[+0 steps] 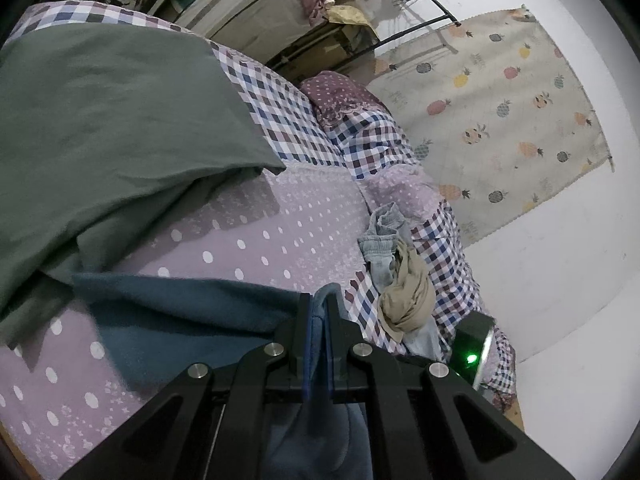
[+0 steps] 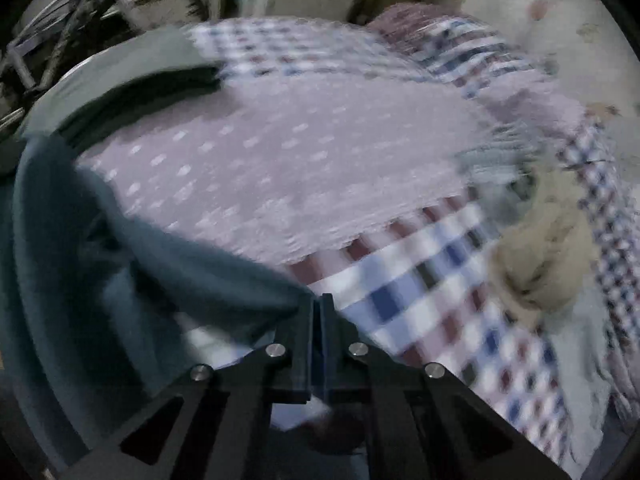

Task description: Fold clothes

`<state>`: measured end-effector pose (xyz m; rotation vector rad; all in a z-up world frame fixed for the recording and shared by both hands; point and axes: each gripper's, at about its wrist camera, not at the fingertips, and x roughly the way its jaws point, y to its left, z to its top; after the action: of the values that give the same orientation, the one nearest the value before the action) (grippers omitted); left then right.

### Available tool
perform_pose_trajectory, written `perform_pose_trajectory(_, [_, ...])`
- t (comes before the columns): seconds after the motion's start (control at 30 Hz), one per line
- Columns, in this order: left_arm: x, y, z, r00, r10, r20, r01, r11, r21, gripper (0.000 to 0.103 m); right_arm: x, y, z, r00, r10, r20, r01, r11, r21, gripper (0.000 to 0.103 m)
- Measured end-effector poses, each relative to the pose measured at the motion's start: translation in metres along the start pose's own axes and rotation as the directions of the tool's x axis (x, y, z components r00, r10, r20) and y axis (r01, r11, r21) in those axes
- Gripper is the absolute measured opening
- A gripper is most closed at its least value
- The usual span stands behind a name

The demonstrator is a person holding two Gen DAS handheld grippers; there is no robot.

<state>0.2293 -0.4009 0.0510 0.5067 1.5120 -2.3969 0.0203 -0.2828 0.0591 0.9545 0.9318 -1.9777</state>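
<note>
Teal cloth [image 1: 188, 320] is the garment being handled, and both tools grip it. Left gripper [image 1: 318, 300] has its jaws pressed together on a fold of the cloth's edge; fabric sticks up between the fingers and the rest spreads out to the left of the tool, over the lilac dotted sheet [image 1: 256, 232]. Below the jaws more of the cloth hangs down. Right gripper [image 2: 320, 304] is also clamped narrow on the teal cloth [image 2: 120, 264], which falls away to its left side; this view is blurred, so fine details cannot be told. Ahead & left of the left gripper lies a big grey-green garment [image 1: 112, 128]. Ahead & right of it, near the bed edge, sits a crumpled beige item [image 1: 408, 296] touching a pale blue piece [image 1: 380, 240], both on checked fabric [image 1: 288, 116].
</note>
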Motion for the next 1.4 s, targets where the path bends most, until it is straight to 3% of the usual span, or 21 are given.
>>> perform_pose_trajectory(0.17, [0.001, -0.001, 0.001, 1.0, 0.001, 0.003, -0.001, 1.0, -0.001, 0.003, -0.032, -0.069, -0.011, 0.975, -0.214, 0.063, 0.198, 0.96, 0.199, 0.0])
perform_pose_trajectory(0.23, [0.002, -0.002, 0.001, 1.0, 0.002, 0.006, -0.002, 1.0, 0.004, 0.003, -0.043, -0.104, -0.023, 0.957, -0.287, 0.046, 0.265, 0.926, 0.267, 0.0])
perform_pose_trajectory(0.33, [0.004, -0.004, 0.002, 1.0, 0.005, 0.011, -0.005, 1.0, 0.01, 0.003, -0.069, -0.17, -0.056, 0.919, -0.395, -0.001, 0.364, 0.845, 0.392, 0.0])
perform_pose_trajectory(0.47, [0.006, -0.009, 0.001, 1.0, 0.014, 0.021, -0.015, 1.0, 0.02, 0.003, -0.112, -0.264, -0.13, 0.867, -0.487, -0.108, 0.459, 0.693, 0.556, 0.0])
perform_pose_trajectory(0.63, [0.011, -0.021, -0.004, 1.0, 0.012, 0.026, -0.013, 0.999, 0.04, 0.003, -0.182, -0.352, -0.236, 0.793, -0.565, -0.229, 0.542, 0.482, 0.688, 0.0])
perform_pose_trajectory(0.7, [0.016, -0.03, -0.008, 1.0, 0.004, 0.019, -0.005, 0.998, 0.058, 0.003, -0.206, -0.368, -0.268, 0.757, -0.595, -0.271, 0.576, 0.411, 0.707, 0.0])
perform_pose_trajectory(0.77, [0.021, -0.042, -0.014, 1.0, -0.004, 0.011, 0.003, 0.997, 0.082, 0.003, -0.236, -0.384, -0.309, 0.702, -0.632, -0.327, 0.617, 0.311, 0.723, 0.0])
perform_pose_trajectory(0.9, [0.031, -0.066, -0.03, 1.0, -0.009, -0.001, 0.01, 0.99, 0.14, 0.003, -0.284, -0.405, -0.398, 0.632, -0.622, -0.461, 0.678, 0.157, 0.718, 0.0])
perform_pose_trajectory(1.03, [0.041, -0.081, -0.047, 1.0, 0.008, -0.02, -0.004, 0.985, 0.175, 0.003, -0.299, -0.401, -0.459, 0.649, -0.558, -0.517, 0.683, 0.127, 0.72, 0.0])
perform_pose_trajectory(1.13, [0.045, -0.084, -0.056, 0.999, 0.021, -0.029, -0.016, 0.984, 0.18, 0.003, -0.285, -0.393, -0.479, 0.706, -0.503, -0.499, 0.64, 0.152, 0.753, 0.003])
perform_pose_trajectory(1.2, [0.046, -0.085, -0.06, 0.999, 0.029, -0.029, -0.023, 0.983, 0.181, 0.003, -0.264, -0.385, -0.479, 0.758, -0.461, -0.461, 0.597, 0.204, 0.776, 0.007])
perform_pose_trajectory(1.27, [0.047, -0.084, -0.063, 0.999, 0.036, -0.029, -0.03, 0.983, 0.18, 0.003, -0.243, -0.374, -0.466, 0.804, -0.426, -0.415, 0.552, 0.272, 0.788, 0.019])
perform_pose_trajectory(1.33, [0.049, -0.085, -0.066, 0.999, 0.041, -0.033, -0.034, 0.983, 0.181, 0.003, -0.22, -0.359, -0.444, 0.85, -0.388, -0.355, 0.494, 0.358, 0.793, 0.042])
perform_pose_trajectory(1.4, [0.049, -0.085, -0.067, 0.998, 0.045, -0.036, -0.037, 0.981, 0.19, 0.003, -0.2, -0.342, -0.418, 0.891, -0.349, -0.292, 0.43, 0.44, 0.788, 0.043])
